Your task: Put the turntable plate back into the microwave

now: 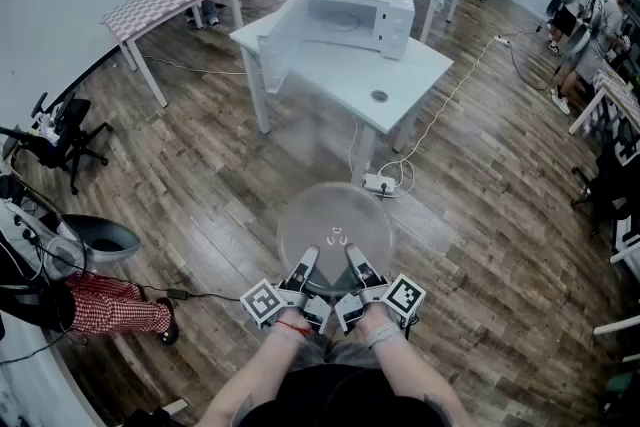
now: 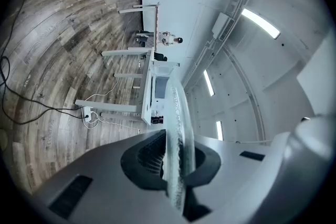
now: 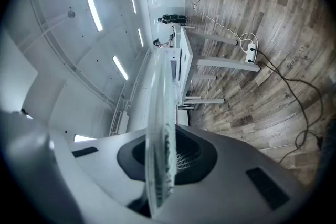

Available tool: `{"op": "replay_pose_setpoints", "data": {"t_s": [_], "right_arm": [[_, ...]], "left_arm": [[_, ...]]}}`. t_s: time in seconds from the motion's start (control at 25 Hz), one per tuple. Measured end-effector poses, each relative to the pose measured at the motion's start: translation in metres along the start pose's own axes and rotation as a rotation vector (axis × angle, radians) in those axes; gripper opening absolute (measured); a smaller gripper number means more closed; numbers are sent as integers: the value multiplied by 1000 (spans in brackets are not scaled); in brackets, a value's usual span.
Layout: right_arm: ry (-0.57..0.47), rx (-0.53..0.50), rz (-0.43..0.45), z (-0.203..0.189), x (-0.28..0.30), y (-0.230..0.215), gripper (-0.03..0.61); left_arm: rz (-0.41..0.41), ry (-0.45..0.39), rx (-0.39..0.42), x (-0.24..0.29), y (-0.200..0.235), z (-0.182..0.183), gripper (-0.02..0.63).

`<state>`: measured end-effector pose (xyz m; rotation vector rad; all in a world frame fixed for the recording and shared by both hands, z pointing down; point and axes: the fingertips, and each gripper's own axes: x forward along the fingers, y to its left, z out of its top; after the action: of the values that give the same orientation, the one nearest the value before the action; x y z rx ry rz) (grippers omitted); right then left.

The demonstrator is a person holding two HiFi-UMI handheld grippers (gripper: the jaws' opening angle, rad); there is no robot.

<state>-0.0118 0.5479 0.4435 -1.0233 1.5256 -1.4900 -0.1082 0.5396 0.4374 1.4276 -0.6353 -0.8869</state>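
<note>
Currently the turntable plate (image 1: 335, 225) hangs roughly level over the floor (image 1: 200, 175), well apart from the microwave (image 1: 350, 20), which stands door open toward the table's (image 1: 410, 80) far edge. Your left gripper (image 1: 306, 260) and right gripper (image 1: 357, 260) each pinch the plate's near rim. With both holds on one side, the smooth glass could sag or slip, and its rim might clip the door.

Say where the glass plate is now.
In the head view the glass plate sits low and central, clamped by the left gripper and right gripper above the floor, away from the microwave.
</note>
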Motion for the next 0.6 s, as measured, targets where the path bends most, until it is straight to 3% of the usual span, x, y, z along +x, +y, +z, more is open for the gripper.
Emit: {"op": "replay_pose_setpoints", "data": {"t_s": [0.6], "right_arm": [[-9, 8, -12, -7, 14, -13, 40]], "left_arm": [[5, 2, -17, 2, 10, 16, 31]]}}
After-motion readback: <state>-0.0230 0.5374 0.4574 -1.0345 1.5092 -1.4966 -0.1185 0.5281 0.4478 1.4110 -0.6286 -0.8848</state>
